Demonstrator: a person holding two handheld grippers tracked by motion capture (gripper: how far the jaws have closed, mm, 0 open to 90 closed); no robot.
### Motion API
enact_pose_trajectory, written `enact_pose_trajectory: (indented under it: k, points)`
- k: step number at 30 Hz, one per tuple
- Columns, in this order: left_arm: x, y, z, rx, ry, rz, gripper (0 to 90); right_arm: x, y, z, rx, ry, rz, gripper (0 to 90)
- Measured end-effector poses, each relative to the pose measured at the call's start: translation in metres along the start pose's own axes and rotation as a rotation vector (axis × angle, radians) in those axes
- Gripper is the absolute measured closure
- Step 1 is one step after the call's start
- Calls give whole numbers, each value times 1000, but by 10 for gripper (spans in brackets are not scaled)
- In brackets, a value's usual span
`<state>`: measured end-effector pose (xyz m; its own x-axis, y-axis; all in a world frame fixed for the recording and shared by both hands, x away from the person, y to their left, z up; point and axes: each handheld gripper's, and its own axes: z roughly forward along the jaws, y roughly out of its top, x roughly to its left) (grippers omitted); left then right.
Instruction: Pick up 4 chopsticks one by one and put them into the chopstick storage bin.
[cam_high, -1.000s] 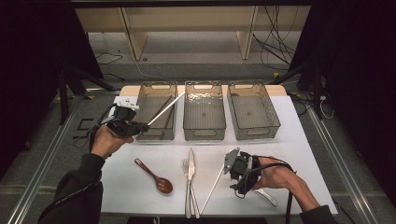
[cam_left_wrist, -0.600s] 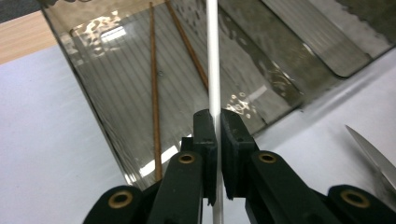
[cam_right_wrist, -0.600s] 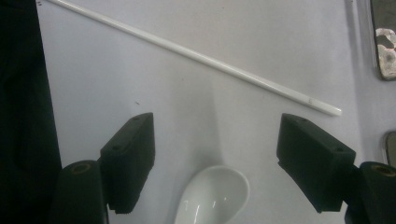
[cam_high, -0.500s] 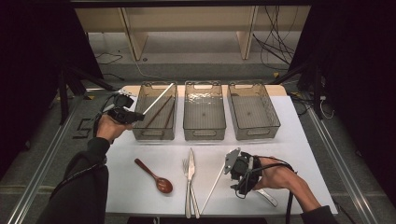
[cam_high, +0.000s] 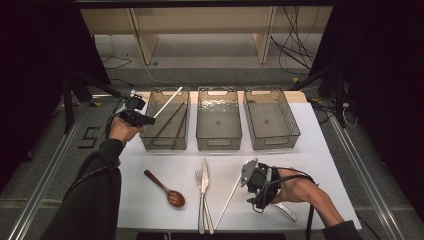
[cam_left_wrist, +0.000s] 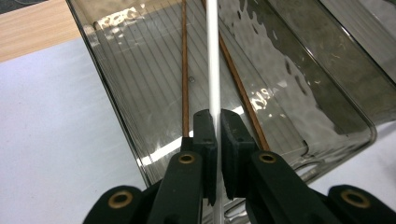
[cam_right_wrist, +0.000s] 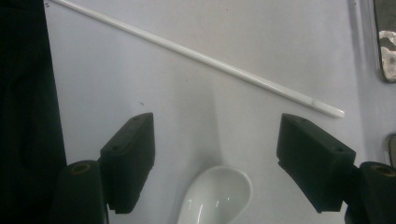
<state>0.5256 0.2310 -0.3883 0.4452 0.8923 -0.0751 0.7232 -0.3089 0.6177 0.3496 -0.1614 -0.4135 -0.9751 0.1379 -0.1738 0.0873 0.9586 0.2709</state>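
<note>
the left hand-held gripper (cam_left_wrist: 215, 135) is clamped on a white chopstick (cam_left_wrist: 213, 56) over the left bin (cam_high: 165, 142), at ten o'clock on the table (cam_high: 320, 155). the right hand-held gripper (cam_right_wrist: 215, 158), jaws apart, hovers over a white spoon (cam_right_wrist: 217, 193) at five o'clock.

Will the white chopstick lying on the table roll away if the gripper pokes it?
Probably, a little: the white chopstick looks thin, round and smooth on the flat table, so a sideways poke could roll it. It lies dead straight, so it is likely stiff and light.
</note>
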Motion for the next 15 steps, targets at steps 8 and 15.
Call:
enact_pose_trajectory:
  k: [8,15]
  points:
    - [-3,4,13,19,6,-23,849,0,0,-1,-2,-2,0,291]
    - [-6,5,23,28,26,-52,775,0,0,0,1,2,0,292]
